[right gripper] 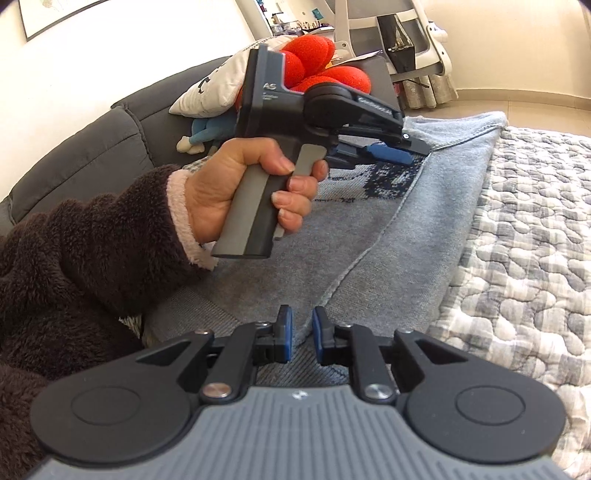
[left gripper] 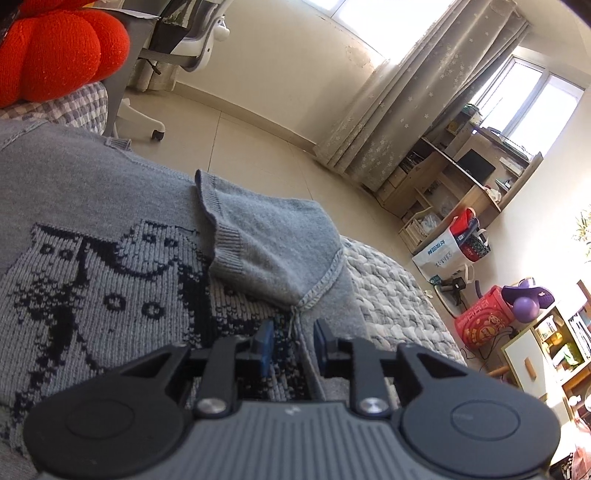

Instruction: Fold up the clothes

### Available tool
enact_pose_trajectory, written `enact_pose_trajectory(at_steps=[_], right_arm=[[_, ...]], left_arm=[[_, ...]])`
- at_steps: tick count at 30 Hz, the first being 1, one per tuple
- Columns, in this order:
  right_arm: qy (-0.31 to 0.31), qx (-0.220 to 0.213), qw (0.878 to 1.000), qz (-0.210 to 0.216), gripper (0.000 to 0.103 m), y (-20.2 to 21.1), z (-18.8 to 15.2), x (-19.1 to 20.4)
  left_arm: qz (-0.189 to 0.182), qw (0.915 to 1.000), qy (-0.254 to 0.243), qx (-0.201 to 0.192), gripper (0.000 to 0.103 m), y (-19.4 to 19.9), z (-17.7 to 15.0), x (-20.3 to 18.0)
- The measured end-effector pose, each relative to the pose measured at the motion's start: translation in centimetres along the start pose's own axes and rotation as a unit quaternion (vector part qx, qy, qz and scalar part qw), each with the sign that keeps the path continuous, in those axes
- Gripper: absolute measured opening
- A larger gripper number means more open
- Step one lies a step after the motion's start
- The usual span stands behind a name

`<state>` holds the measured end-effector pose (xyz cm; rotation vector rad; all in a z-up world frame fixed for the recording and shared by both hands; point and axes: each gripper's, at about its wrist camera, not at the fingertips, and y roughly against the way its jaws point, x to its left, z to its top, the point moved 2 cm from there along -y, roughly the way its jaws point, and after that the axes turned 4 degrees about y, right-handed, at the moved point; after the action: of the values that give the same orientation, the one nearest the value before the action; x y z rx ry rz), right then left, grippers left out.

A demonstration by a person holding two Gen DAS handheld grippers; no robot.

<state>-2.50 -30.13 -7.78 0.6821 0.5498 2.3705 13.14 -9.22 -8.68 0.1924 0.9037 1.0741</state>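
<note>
red cushion (left gripper: pixel 55 48), office chair (left gripper: pixel 192 33) – behind sweater (left gripper: pixel 92 206)

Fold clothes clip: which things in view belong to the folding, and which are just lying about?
Job:
sweater
left gripper
right gripper

Lying about:
red cushion
quilt
office chair
white pillow
bags

My grey sweater (right gripper: pixel 369 229) lay spread on the bed's quilted grey-and-white cover (right gripper: pixel 517 240), with a red knitted cushion (left gripper: pixel 55 48) at the far left.
</note>
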Motion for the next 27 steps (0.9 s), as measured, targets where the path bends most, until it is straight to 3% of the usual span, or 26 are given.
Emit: enact_pose_trajectory(at_steps=[8,12,18,20,27], right_arm=[[-0.022,0.0,1.0,-0.02,0.019,-0.4,-0.6,-0.8],[-0.005,0.011,1.0,-0.024,0.027,-0.2,-0.3,0.2],[0.021,0.021,0.999,-0.028,0.028,-1.2,1.6,1.3],[0.025,0.022,0.999,-0.027,0.032,-1.9,2.5,1.6],[0.051,0.033,0.998,-0.021,0.037,-5.8,6.5,3.5]], left_arm=[[-0.019,0.997,-0.073,0.018,0.032,0.9,-1.8,-0.1],[-0.021,0.9938,-0.108,0.017,0.033,2.3,-2.3,0.2],[0.0,0.9976,-0.068,0.011,0.048,4.9,-0.8,2.2],[0.015,0.9984,-0.054,0.004,0.058,5.8,-0.2,3.3],[0.08,0.9962,-0.018,-0.029,0.068,9.9,2.1,8.6]])
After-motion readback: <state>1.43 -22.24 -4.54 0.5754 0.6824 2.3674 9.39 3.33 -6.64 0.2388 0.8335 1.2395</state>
